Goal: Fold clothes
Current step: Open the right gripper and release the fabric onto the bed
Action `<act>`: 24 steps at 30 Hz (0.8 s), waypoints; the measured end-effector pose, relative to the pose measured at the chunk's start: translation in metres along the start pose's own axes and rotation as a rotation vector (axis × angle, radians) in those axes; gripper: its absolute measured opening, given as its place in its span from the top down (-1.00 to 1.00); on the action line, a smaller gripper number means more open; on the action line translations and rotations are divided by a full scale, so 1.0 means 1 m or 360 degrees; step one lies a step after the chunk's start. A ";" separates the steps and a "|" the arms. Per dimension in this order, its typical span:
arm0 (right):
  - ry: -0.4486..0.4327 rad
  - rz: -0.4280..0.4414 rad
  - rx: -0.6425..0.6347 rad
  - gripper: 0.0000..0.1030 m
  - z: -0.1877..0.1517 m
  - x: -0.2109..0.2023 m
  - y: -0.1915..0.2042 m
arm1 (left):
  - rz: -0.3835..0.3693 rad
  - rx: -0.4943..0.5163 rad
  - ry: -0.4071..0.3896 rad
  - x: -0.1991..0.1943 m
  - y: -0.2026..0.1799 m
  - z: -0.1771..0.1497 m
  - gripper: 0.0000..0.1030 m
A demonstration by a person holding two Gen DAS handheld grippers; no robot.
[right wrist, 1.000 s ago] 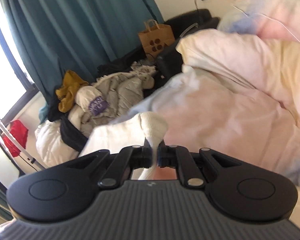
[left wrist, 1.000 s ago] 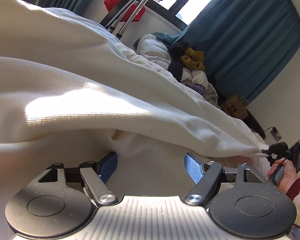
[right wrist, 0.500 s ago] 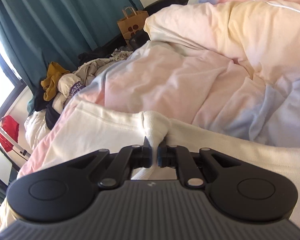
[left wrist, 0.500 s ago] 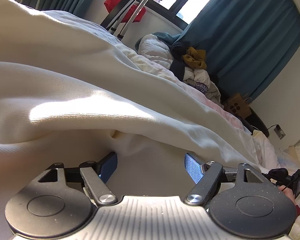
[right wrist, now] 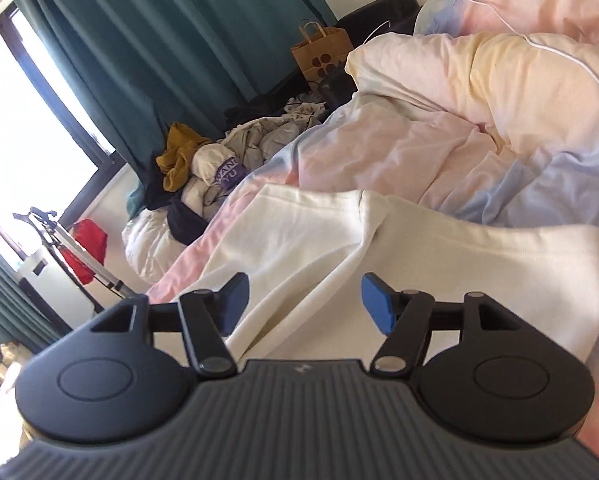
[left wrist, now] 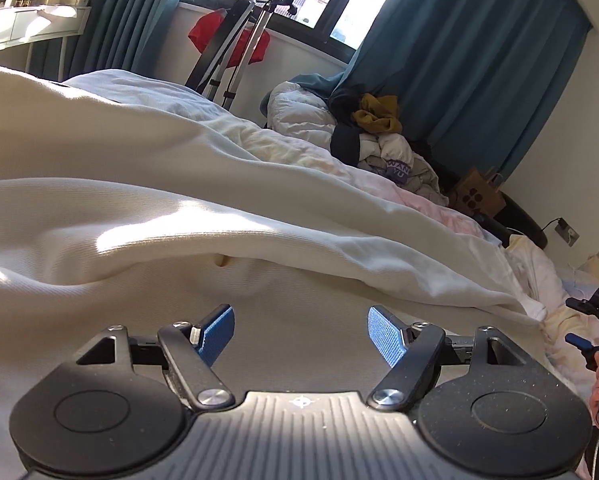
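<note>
Cream fabric of a sweatshirt (right wrist: 299,248) lies spread flat over the pastel duvet (right wrist: 439,148) on the bed. Above it the right gripper (right wrist: 303,300) has its jaws opening, nothing pinched between them. The left gripper (left wrist: 299,330) hangs released over the same garment, pads clear of the cloth.

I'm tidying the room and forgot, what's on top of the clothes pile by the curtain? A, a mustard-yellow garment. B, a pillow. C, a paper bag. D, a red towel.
A: a mustard-yellow garment sits on top of the clothes pile in front of the teal curtain.
</note>
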State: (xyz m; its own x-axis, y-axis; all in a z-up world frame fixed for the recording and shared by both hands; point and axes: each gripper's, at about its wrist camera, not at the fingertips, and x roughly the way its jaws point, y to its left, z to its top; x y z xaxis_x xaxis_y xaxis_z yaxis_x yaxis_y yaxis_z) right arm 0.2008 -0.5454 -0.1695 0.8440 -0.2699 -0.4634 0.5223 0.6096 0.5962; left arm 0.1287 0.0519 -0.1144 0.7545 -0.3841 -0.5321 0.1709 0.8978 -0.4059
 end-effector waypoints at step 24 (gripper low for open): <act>0.0284 0.0112 0.0235 -0.49 -0.020 -0.076 -0.059 | 0.0607 -0.0313 0.0106 -0.185 -0.008 -0.014 -0.86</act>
State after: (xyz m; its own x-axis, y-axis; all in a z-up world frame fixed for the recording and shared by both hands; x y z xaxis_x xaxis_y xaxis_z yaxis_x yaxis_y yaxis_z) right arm 0.1030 -0.5461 -0.1825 0.8510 -0.0869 -0.5180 0.4862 0.5032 0.7144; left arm -0.0214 0.1126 -0.0228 0.6964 -0.0517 -0.7158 -0.2414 0.9224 -0.3014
